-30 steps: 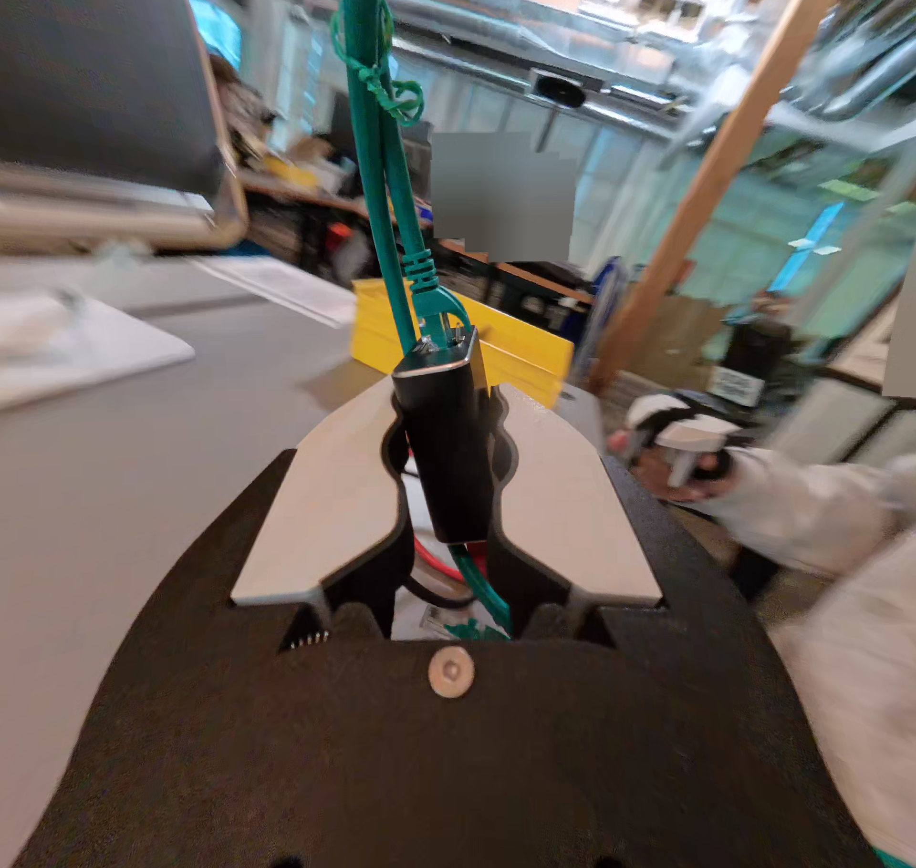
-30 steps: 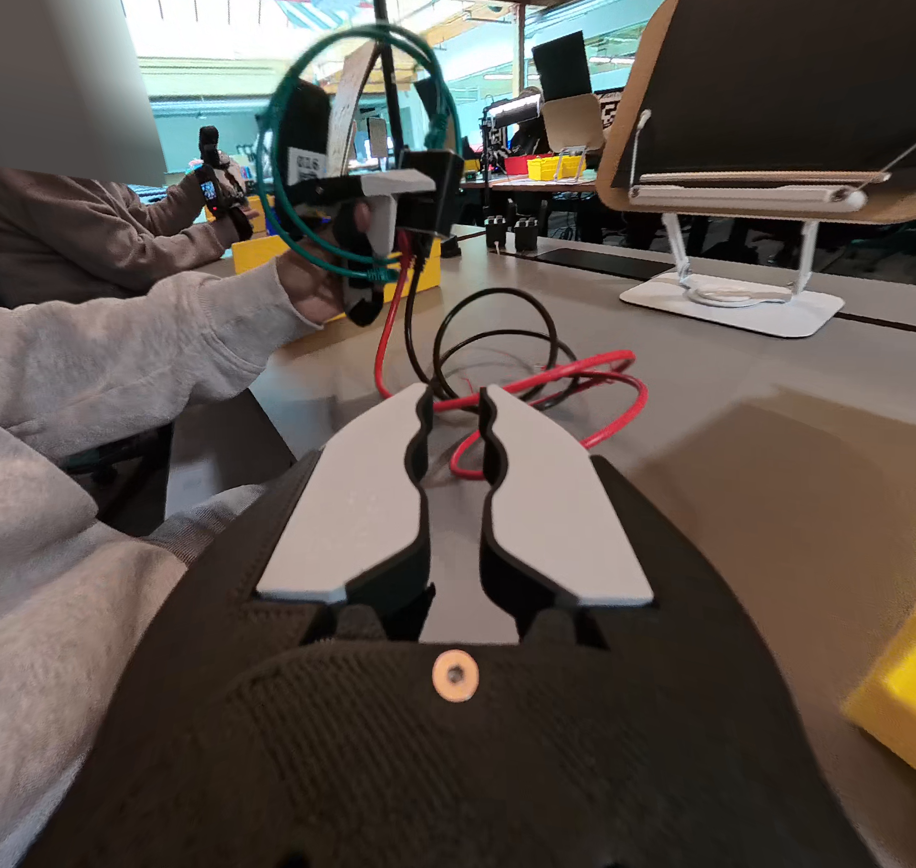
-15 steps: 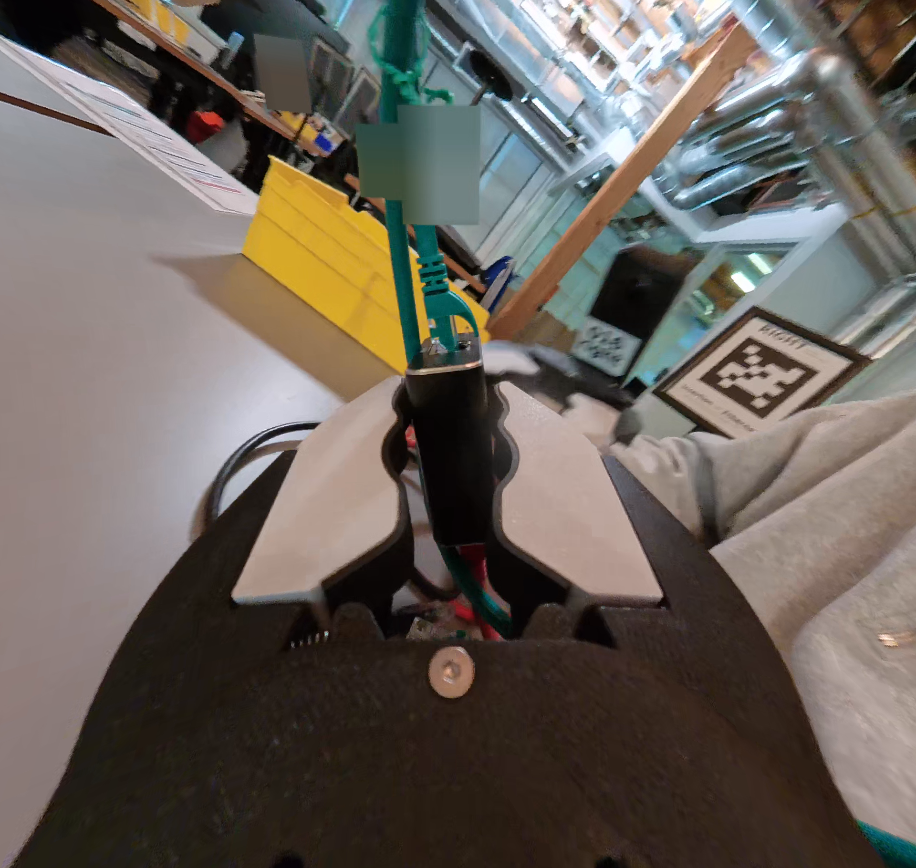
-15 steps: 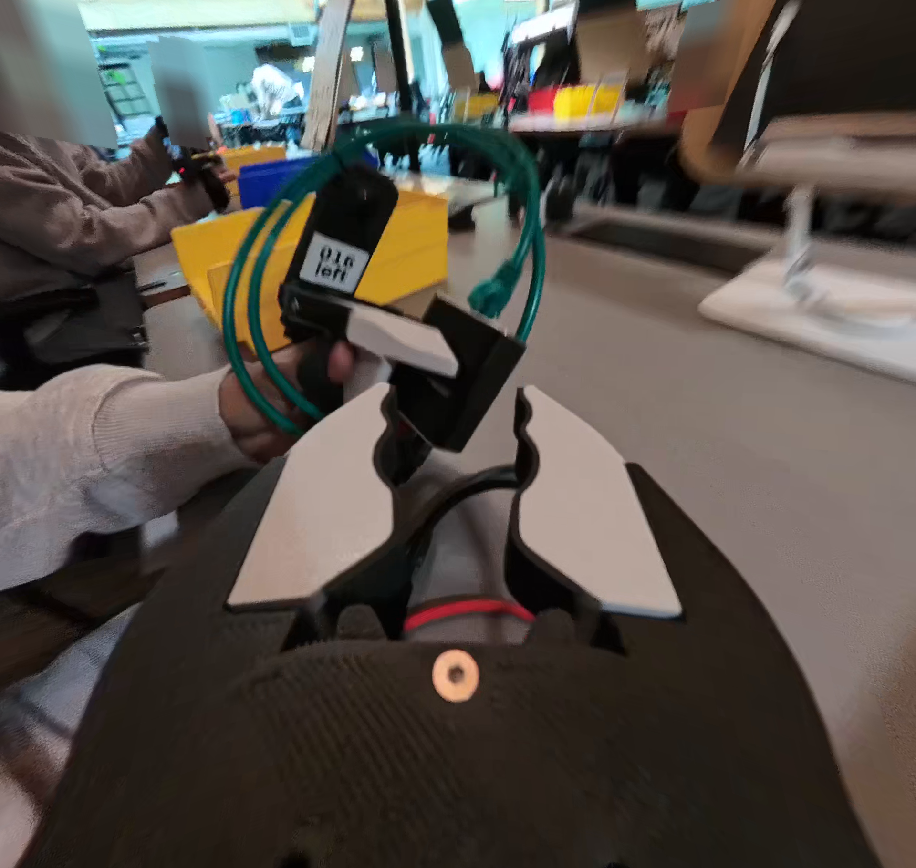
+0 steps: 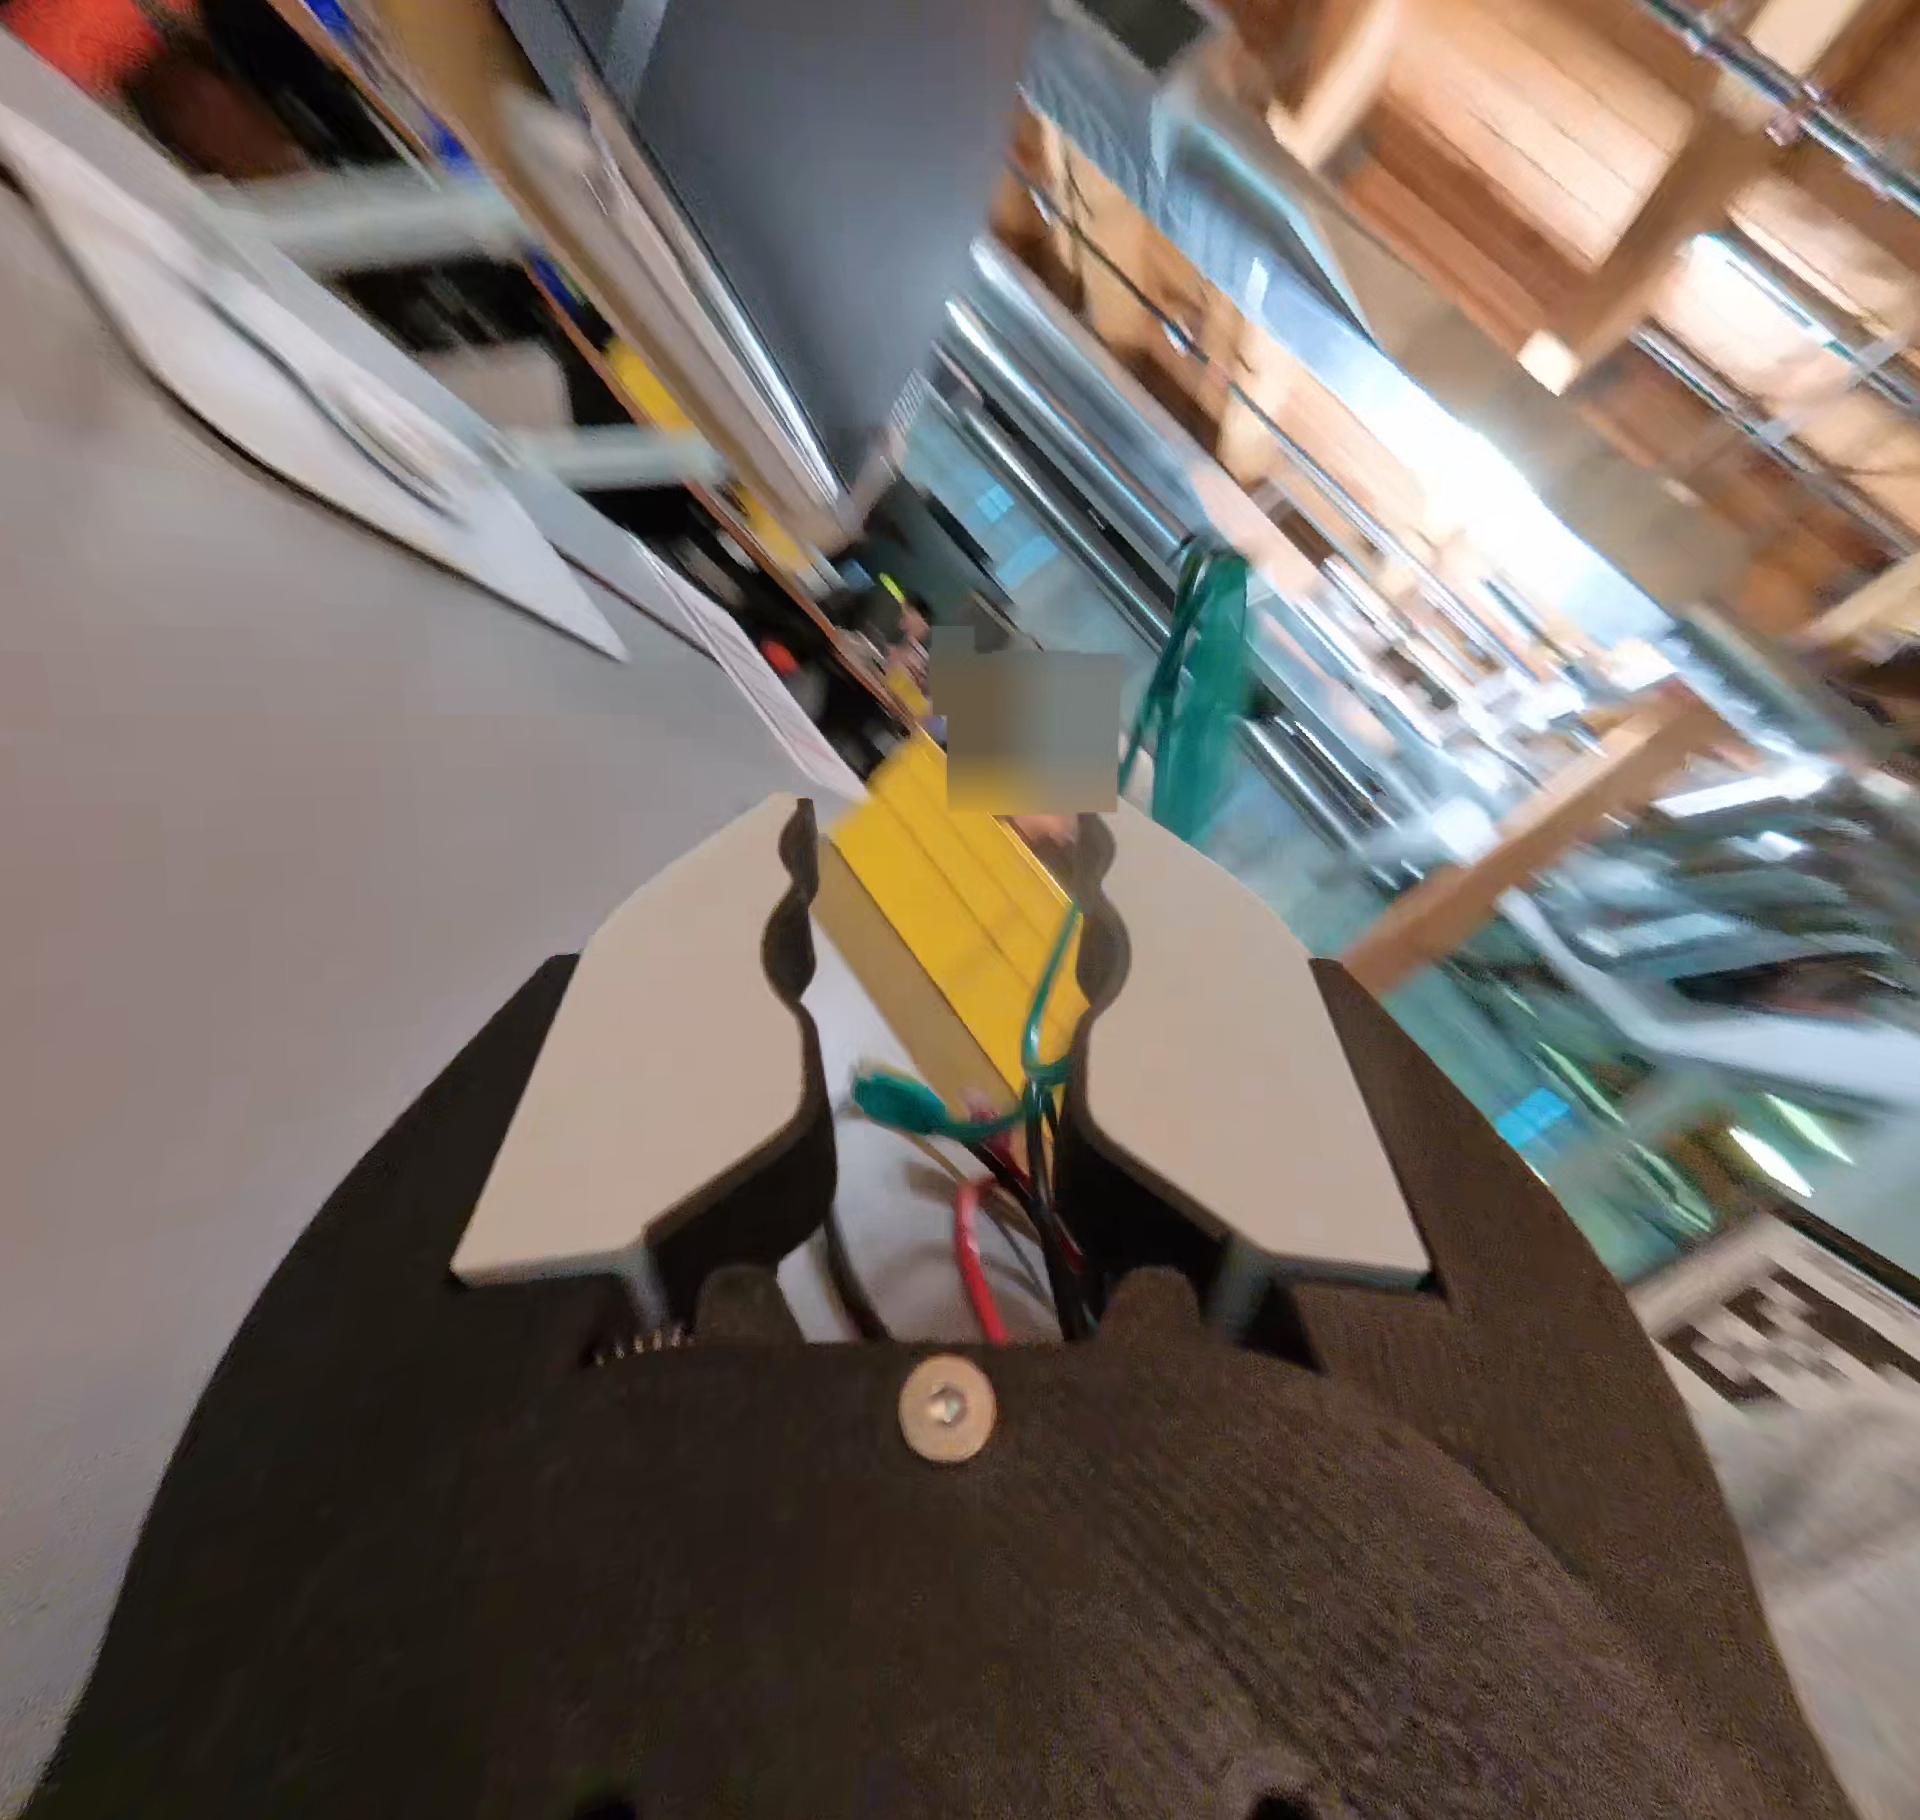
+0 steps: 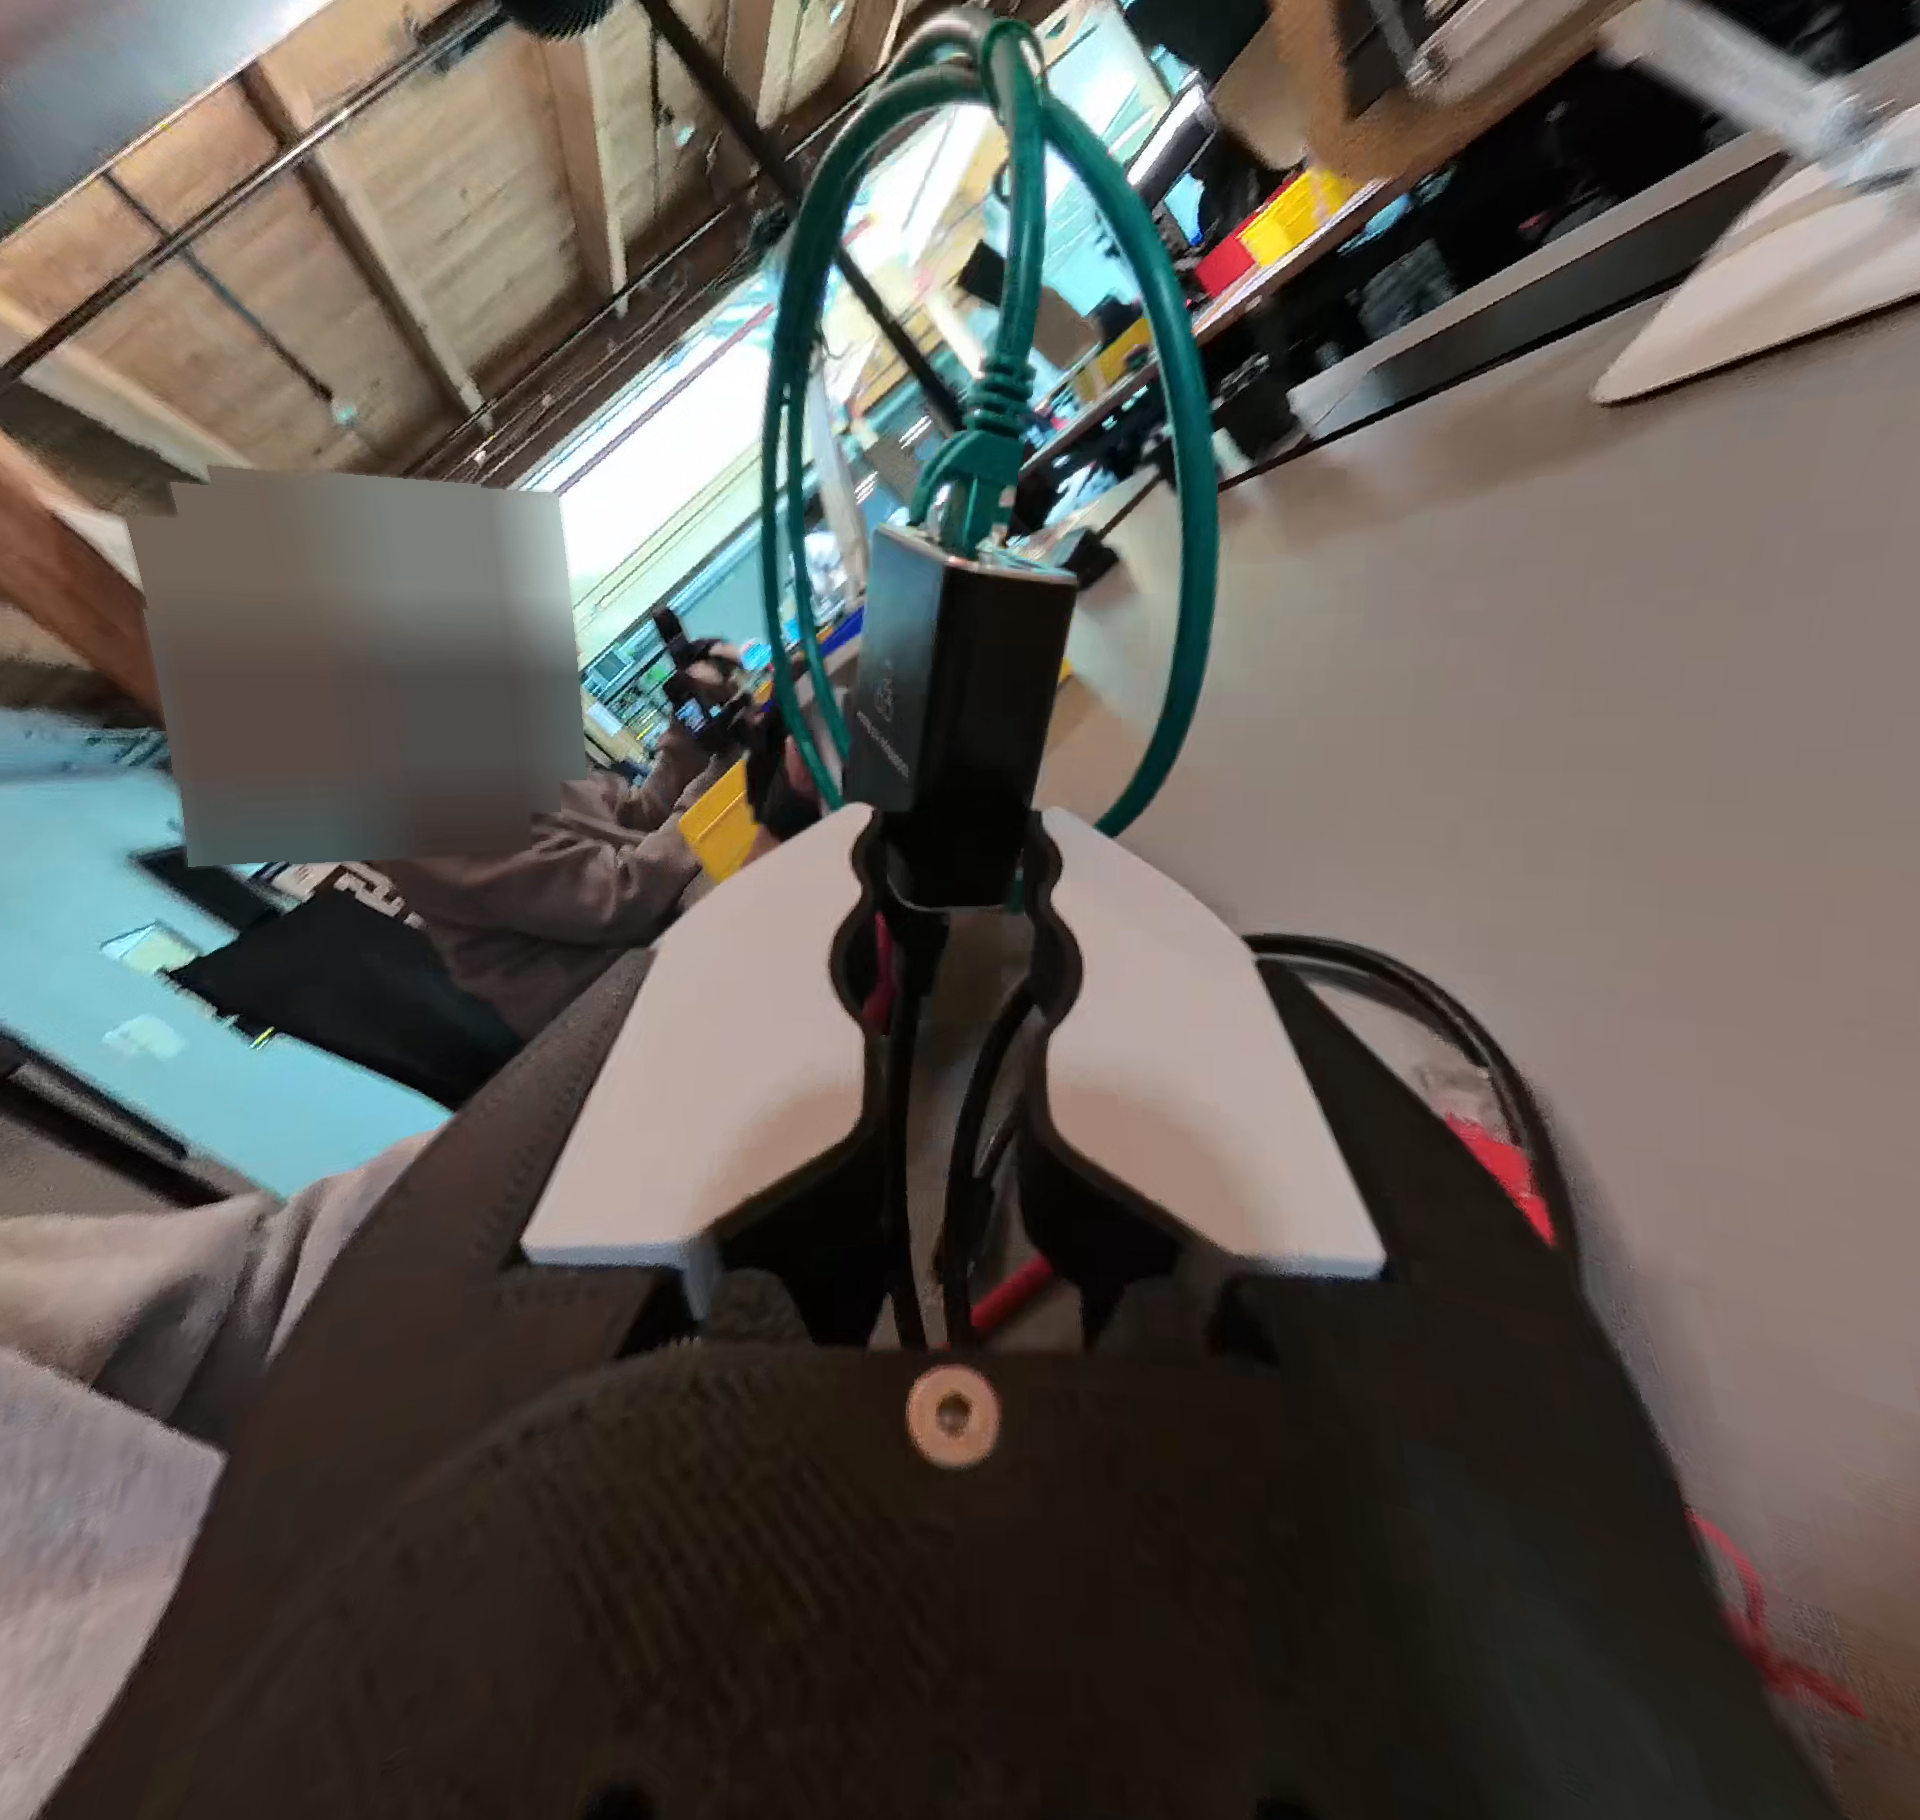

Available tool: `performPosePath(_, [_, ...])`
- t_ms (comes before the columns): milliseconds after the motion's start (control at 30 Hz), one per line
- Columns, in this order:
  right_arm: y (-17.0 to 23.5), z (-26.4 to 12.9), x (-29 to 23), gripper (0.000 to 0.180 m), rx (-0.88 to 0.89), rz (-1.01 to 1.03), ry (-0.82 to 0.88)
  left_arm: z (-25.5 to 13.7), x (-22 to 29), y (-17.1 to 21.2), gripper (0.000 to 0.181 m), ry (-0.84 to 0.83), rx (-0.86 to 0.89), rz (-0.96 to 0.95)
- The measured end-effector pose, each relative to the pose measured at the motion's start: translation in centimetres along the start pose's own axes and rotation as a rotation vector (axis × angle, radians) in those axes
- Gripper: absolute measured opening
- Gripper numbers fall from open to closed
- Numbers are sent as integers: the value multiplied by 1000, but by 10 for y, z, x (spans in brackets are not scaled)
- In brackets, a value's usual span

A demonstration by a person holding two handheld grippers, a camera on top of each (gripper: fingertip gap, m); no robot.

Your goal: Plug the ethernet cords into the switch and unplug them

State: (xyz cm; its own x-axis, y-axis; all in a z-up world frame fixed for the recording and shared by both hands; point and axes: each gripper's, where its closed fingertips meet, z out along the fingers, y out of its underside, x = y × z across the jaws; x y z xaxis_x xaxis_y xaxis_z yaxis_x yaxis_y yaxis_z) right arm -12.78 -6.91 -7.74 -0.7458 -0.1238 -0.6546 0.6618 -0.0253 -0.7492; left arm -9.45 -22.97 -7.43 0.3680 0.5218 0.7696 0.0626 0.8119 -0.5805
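Right gripper clamped on the lower end of the small black switch, held up off the grey table, port face pointing away from the camera. Green ethernet cord looping above it, one green plug seated in the top port; cannot tell whether a second green end beside it is plugged too. Black and red leads trailing from the switch back through the jaws. Left gripper open and empty, nothing between the fingers; heavy motion blur in that view, a loose green plug end plus red and black wires visible low in the gap. Likely step: unplug with the left. Best done by keeping the right grip firm and the switch steady, pinching the plug boot near the latch tab, pulling straight along the port axis, no twisting. Grip sits low on the body, so risk of the switch pivoting under pull force. Table open and bare to the right, room to work there. Yellow bin ahead of the left gripper, monitor stand base far right: worth staying clear of both, and of the cord loop snagging a fingertip.
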Motion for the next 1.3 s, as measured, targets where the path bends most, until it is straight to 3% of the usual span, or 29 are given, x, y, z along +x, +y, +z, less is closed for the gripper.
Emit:
performPosePath(100, [-9,-8,15,25,64,23,86,-16,21,-26,31,-19,109,144])
performPosePath(200, [-12,-10,21,24,101,56,112,6,55,10,25,39,-61,278])
performPosePath(233, [-10,-9,19,24,98,50,108,18,62,34,29,67,-164,280])
performPosePath(300, [-5,-6,12,24,72,15,85,37,67,82,54,100,-346,209])
performPosePath(333, [-1,-4,6,24,52,-10,66,44,66,98,65,102,-375,168])
performPosePath(433, [10,1,-12,24,-3,-85,13,53,72,108,73,157,-318,10])
performPosePath(533, [23,6,-25,24,-47,-114,-22,54,85,109,58,259,-308,-90])
performPosePath(700, [39,12,-25,25,-107,-202,51,46,78,128,26,210,-432,113])
performPosePath(767, [32,10,-23,24,-84,-255,70,45,70,124,26,172,-442,138])
performPosePath(900, [2,-2,-19,39,-2,-377,91,35,54,122,27,167,-482,130])
performPosePath(1000, [7,-3,-24,31,-94,-389,-11,31,58,126,26,229,-523,101])
performPosePath(1067, [16,-3,-19,34,-185,-352,-31,32,61,130,27,251,-557,127])
performPosePath(1167, [3,-7,-10,33,-111,-293,-2,32,64,137,27,259,-584,166])
performPosePath(1300, [-6,-12,-16,17,-106,-258,-76,33,69,143,27,282,-605,162])
